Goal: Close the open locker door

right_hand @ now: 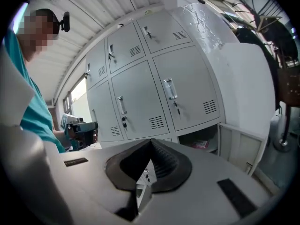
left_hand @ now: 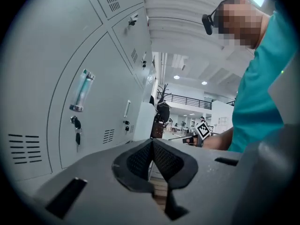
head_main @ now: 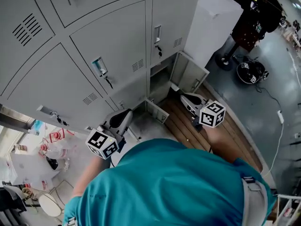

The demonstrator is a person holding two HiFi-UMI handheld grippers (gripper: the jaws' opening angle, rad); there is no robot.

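The grey lockers (head_main: 113, 46) fill the upper left of the head view. A bottom-row locker stands open, its door (head_main: 190, 73) swung out to the right of the dark opening (head_main: 160, 84). A second small grey door (head_main: 157, 111) juts out low at the opening's left. My right gripper (head_main: 182, 97) is shut and empty, just in front of the opening. My left gripper (head_main: 127, 113), also shut and empty, is by the closed lockers to the left. In the right gripper view the open door (right_hand: 239, 146) is at the lower right and the jaws (right_hand: 151, 144) meet. The left gripper view shows its jaws (left_hand: 152, 144) touching.
Keys hang from several locker locks (head_main: 107, 81). A wooden floor strip (head_main: 188, 126) runs in front of the lockers. A white pillar (head_main: 211, 22) stands right of them, with a black round base and cables (head_main: 251, 72) beyond. Small clutter (head_main: 47, 149) lies at the lower left.
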